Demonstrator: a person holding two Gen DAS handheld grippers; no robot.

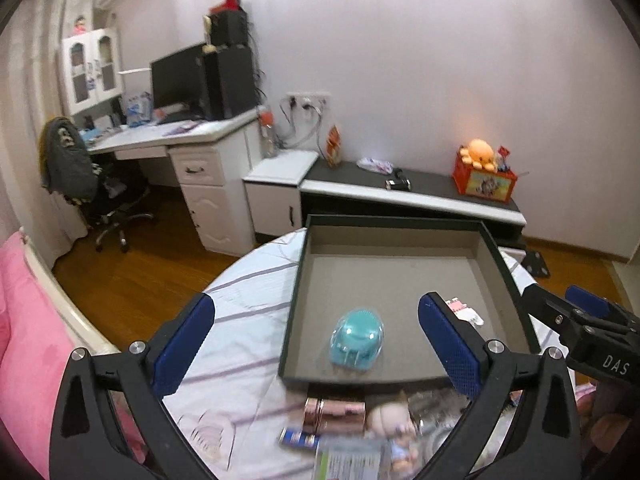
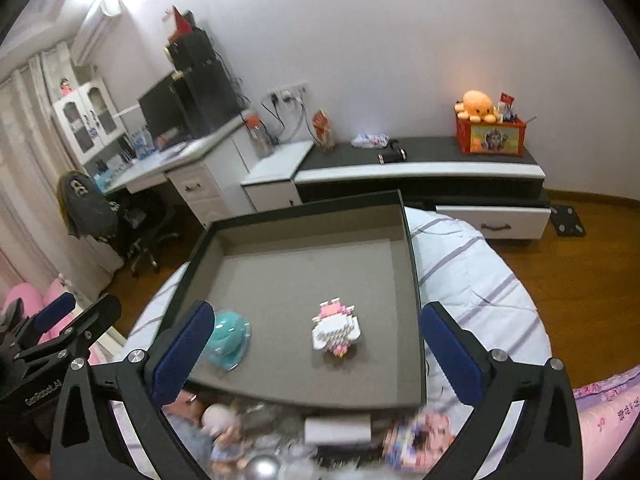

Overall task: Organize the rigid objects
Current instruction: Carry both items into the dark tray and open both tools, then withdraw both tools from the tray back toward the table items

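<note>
A blurred pile of small toys (image 2: 256,432) lies at the bed's near edge, below both wide-open, empty jaws; the tray (image 2: 414,280) beyond holds two. Next, I judge: grasp another.

A shallow dark-rimmed tray (image 2: 412,264) with a grey floor lies flat on the striped bed. Inside, a teal dome-shaped toy (image 2: 228,336) sits at 8 o'clock, well apart from a pink-and-white block figure (image 2: 336,330) near 5 o'clock.
</note>
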